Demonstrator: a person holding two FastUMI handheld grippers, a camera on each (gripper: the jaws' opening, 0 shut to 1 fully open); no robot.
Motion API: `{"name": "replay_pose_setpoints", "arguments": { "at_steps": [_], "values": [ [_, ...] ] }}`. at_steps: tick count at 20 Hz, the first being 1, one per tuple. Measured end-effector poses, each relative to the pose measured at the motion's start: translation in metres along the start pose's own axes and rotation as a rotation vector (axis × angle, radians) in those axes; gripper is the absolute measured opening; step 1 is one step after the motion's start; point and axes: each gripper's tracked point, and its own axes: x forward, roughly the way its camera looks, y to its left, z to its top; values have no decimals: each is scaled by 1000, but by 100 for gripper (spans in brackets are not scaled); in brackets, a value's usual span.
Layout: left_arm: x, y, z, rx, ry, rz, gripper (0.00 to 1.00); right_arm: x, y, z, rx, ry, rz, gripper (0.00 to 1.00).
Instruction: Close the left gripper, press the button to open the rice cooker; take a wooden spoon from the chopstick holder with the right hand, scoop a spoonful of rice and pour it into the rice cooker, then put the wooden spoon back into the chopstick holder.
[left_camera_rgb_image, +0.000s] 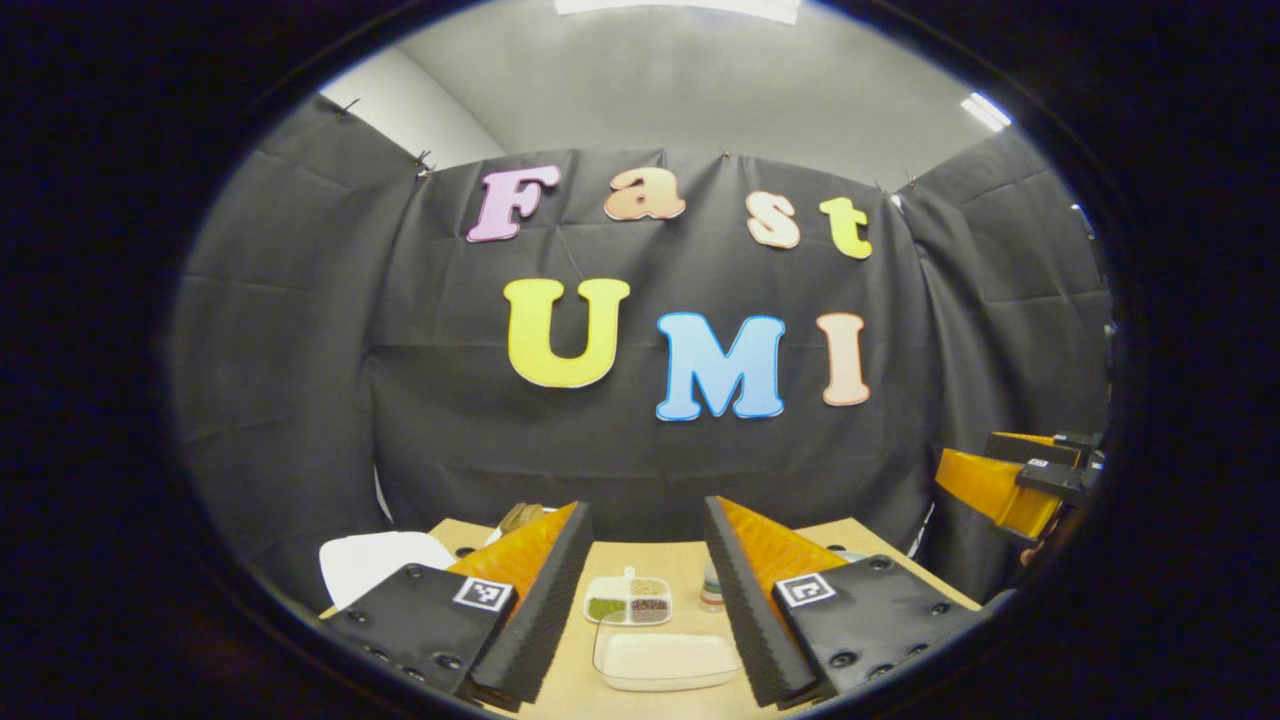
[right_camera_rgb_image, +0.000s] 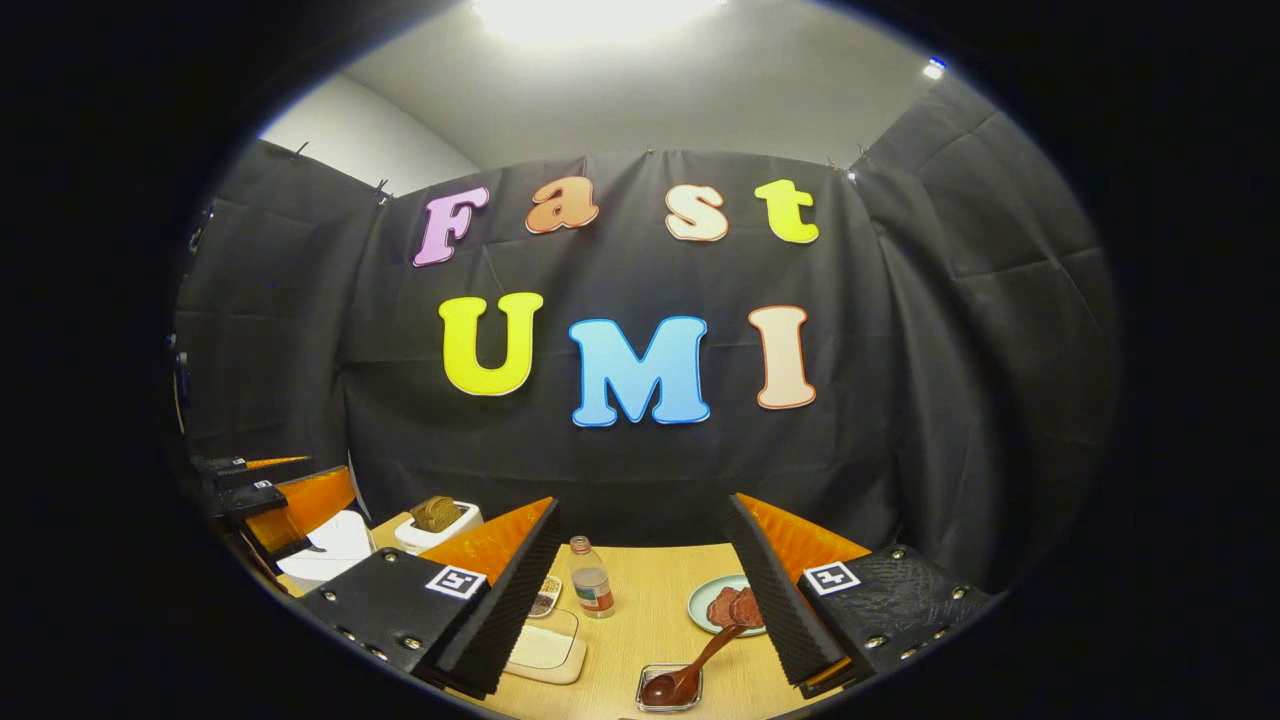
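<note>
Start of task: both hand-held grippers, left (left_camera_rgb_image: 645, 590) and right (right_camera_rgb_image: 650, 600), released above table (right_camera_rgb_image: 650, 610). Rice cooker (right_camera_rgb_image: 325, 545) at left edge, unpressed; next, clench left.

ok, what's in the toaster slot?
Brown bread slices stick up out of the white toaster. Their lower part is hidden inside the slot, and the right claw covers the toaster's near side.
</note>
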Motion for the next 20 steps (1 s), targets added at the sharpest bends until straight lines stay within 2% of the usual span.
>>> {"name": "replay_pose_setpoints", "arguments": {
  "at_steps": [4,7,9,10,11,15,17,20],
  "values": [
    [7,30,-35,-28,118,18,40,1,4,-5,-13,15,13,99],
    [13,74,-63,-98,212,70,9,1,2,-8,-14,19,9,100],
    [14,107,-90,-146,297,104,8,0,1,-8,-13,16,2,100],
    [15,127,-103,-158,329,135,9,1,1,-9,-13,16,1,96],
    [11,143,-114,-178,349,157,9,0,0,-11,-14,17,-2,99],
    [9,203,-151,-234,430,248,9,4,-4,-21,-10,41,-5,99],
    [14,225,-165,-276,467,267,9,6,-5,-26,-11,56,-9,99],
    [18,255,-185,-271,520,302,7,7,-6,-30,-16,75,-17,99]
  ]
}}
